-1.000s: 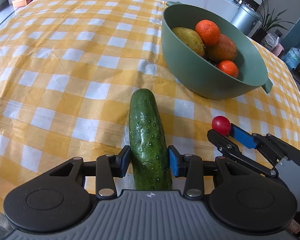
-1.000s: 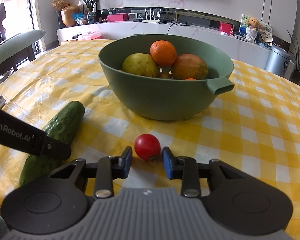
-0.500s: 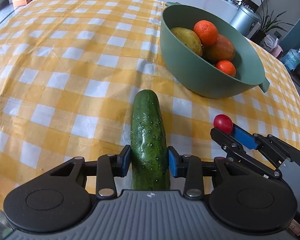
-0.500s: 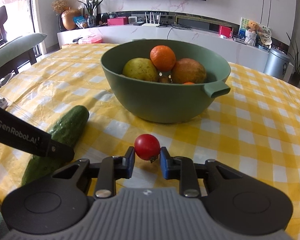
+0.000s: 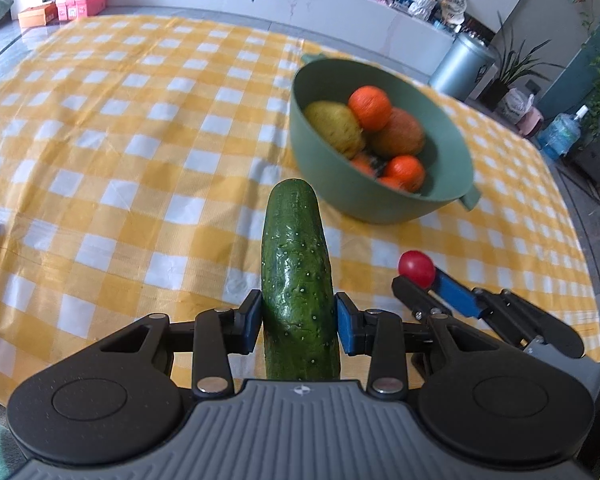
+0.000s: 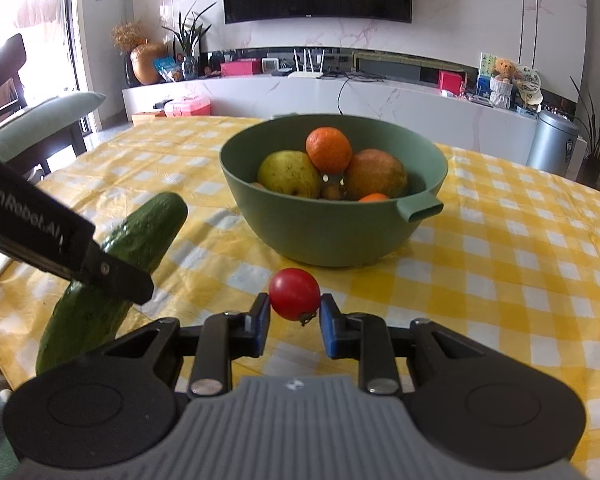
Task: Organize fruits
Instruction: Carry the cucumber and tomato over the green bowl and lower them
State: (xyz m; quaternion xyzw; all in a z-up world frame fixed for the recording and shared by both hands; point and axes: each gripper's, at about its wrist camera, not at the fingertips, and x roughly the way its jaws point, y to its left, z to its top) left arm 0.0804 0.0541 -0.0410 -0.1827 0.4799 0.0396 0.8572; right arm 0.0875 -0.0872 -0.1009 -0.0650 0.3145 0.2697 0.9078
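Gripping a bumpy dark-green cucumber (image 5: 297, 276) in the left tool (image 5: 296, 322), right tool (image 6: 293, 322) clamping a glossy red tomato (image 6: 294, 293)

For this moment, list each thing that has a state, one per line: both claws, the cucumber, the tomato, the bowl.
left claw: shut on the cucumber.
right claw: shut on the tomato; its jaws have just been closing.
cucumber: gripped near its lower end, tilted, clear of the tablecloth.
tomato: whole, pinched between the pads, off the cloth.
green bowl: upright on the table, part filled with oranges and other fruit.
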